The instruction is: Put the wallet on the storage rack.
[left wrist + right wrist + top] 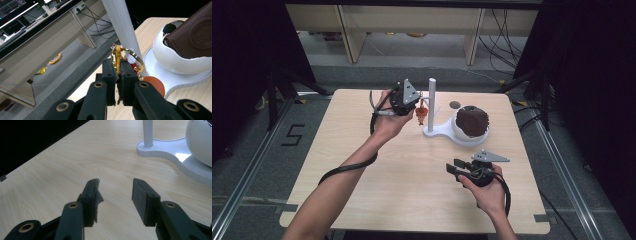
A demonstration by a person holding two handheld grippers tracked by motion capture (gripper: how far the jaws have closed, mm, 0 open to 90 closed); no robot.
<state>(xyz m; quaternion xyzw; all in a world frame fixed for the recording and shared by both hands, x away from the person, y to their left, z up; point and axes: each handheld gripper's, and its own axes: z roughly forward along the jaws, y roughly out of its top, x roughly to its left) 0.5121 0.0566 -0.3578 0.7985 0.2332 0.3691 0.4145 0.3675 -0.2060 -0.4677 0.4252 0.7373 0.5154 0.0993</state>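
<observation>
My left gripper (pixel 417 106) hovers above the far middle of the table, right beside the white post (pixel 431 100). Its jaws are shut on a keychain (pixel 421 116), whose orange-red charm hangs below them. In the left gripper view the jaws (pixel 117 67) pinch the yellow clip of the keychain (pixel 118 55). Its gold ring (pixel 139 60) lies against the post (pixel 120 22), and an orange ball charm (pixel 153 84) dangles underneath. My right gripper (pixel 452 168) is low over the near right of the table. It stands open (pixel 115 188) with nothing between its jaws.
The post rises from a white stand (pixel 439 132) whose round bowl (pixel 462 134) holds a brown leather pouch (pixel 473 121). A small dark disc (pixel 455 104) lies behind the stand. The stand's base (pixel 162 147) sits ahead of the right gripper. Desks and cables are beyond the table.
</observation>
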